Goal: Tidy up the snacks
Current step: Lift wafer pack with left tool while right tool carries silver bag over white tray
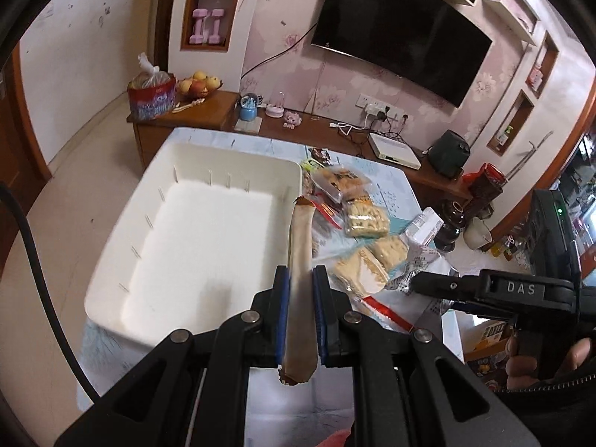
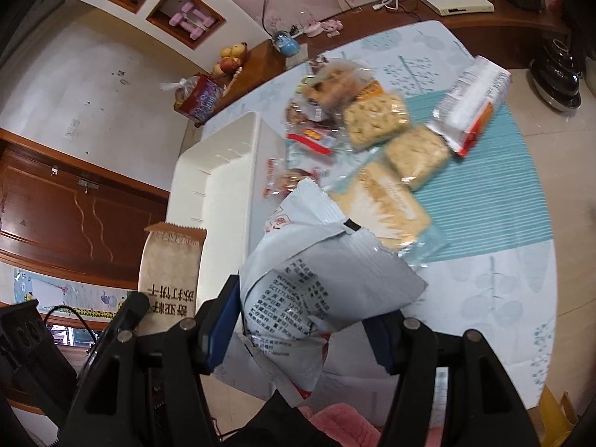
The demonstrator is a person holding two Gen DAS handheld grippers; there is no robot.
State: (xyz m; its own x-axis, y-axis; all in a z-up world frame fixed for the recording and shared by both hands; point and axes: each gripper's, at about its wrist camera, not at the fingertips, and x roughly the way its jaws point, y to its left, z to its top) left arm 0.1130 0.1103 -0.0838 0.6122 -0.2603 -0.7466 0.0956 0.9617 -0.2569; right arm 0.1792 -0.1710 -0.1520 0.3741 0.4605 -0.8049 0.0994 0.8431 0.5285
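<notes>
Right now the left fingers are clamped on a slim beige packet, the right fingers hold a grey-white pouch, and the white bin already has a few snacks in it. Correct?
Not quite: the white bin holds no snacks, as the left wrist view shows. The rest stands: the left gripper clamps the slim beige packet, and the right gripper holds the grey-white pouch.

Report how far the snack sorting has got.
Done: nothing; the white bin is empty. In hand: left gripper holds a beige cracker packet, right gripper a white bag. Left: the packets on the table.
</notes>
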